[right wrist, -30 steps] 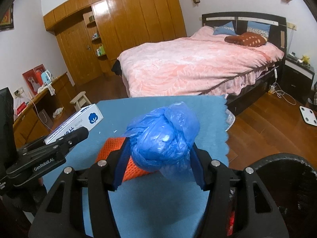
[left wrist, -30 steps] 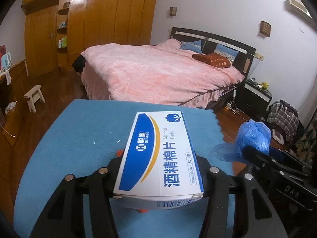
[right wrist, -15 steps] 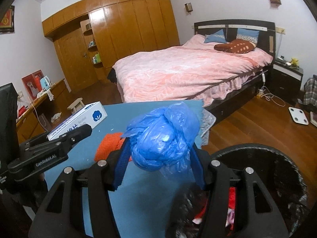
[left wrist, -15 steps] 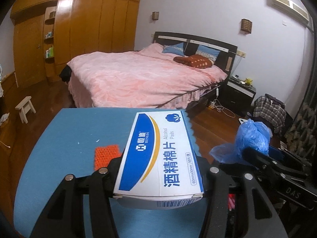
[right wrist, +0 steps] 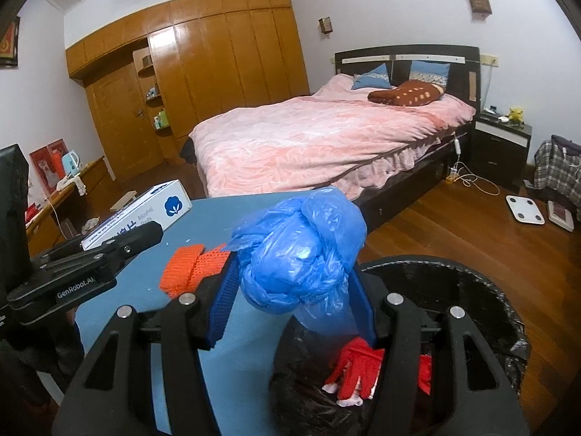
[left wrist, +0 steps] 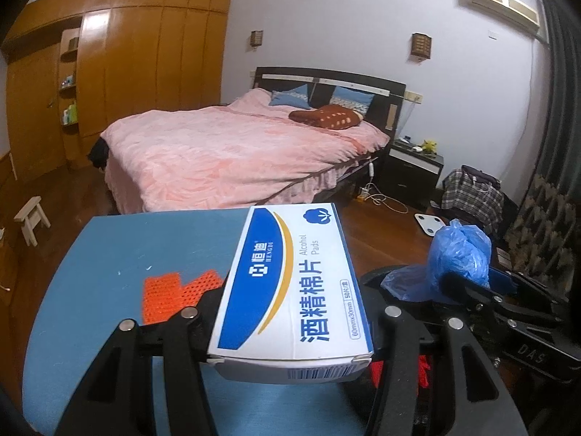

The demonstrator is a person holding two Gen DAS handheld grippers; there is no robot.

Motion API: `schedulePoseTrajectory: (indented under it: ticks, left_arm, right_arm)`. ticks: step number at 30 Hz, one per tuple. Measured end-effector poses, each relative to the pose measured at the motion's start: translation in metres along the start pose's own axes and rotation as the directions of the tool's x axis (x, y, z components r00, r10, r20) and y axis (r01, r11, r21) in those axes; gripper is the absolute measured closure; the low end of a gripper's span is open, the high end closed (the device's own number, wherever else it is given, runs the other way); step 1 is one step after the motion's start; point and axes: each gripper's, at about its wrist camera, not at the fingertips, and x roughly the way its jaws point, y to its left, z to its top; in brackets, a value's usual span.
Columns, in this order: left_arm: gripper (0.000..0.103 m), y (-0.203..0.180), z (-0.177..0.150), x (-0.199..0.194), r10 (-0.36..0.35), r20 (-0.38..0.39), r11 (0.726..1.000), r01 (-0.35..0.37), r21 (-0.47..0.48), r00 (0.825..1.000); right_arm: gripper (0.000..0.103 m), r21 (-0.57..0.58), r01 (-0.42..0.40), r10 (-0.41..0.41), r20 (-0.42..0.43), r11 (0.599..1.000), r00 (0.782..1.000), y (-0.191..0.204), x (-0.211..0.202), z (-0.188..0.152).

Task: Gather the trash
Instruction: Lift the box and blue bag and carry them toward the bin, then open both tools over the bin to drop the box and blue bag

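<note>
Right wrist: blue bag (right wrist: 301, 254) between gripper (right wrist: 290, 290) fingers.

Wide bed with pink quilted cover (left wrist: 232, 152) behind the blue-topped table (left wrist: 120, 250). Brown dotted pillow (right wrist: 406, 95) at the dark headboard. Tall orange-brown wooden wardrobe (right wrist: 225, 58) along far wall. Black nightstand (left wrist: 414, 170) beside bed, white bathroom scale (right wrist: 525, 209) on wood floor, small pale wooden stool (left wrist: 32, 219) at left.

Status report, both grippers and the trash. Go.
Left gripper shut on alcohol pads box, above blue table. Right gripper shut on blue bag, at rim of bin. Orange mesh on table. Nothing blocking the bin.
</note>
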Motion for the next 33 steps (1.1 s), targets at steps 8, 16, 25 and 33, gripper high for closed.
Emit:
schedulePoseTrajectory:
  ticks: [8,16,25,33]
  left_arm:
    - [0.049,-0.037,-0.002,0.003,-0.055,-0.002,0.997,0.055,0.044,0.998]
    - [0.049,-0.076,-0.008,0.016,-0.123,-0.022,0.988,0.124,0.097,0.992]
    - [0.049,-0.111,-0.019,0.035,-0.178,-0.054,0.972,0.184,0.146,0.983]
    - [0.049,-0.134,-0.029,0.050,-0.206,-0.084,0.962,0.217,0.168,0.975]
  right_arm:
    - [0.048,0.016,0.043,-0.043,0.020,0.999,0.999,-0.022,-0.024,-0.007]
    - [0.048,0.061,0.111,-0.113,0.024,0.992,0.993,-0.056,-0.045,-0.019]
    - [0.048,0.092,0.178,-0.180,0.010,0.980,0.984,-0.088,-0.059,-0.035]
    - [0.048,0.109,0.209,-0.209,-0.011,0.972,0.978,-0.108,-0.057,-0.046]
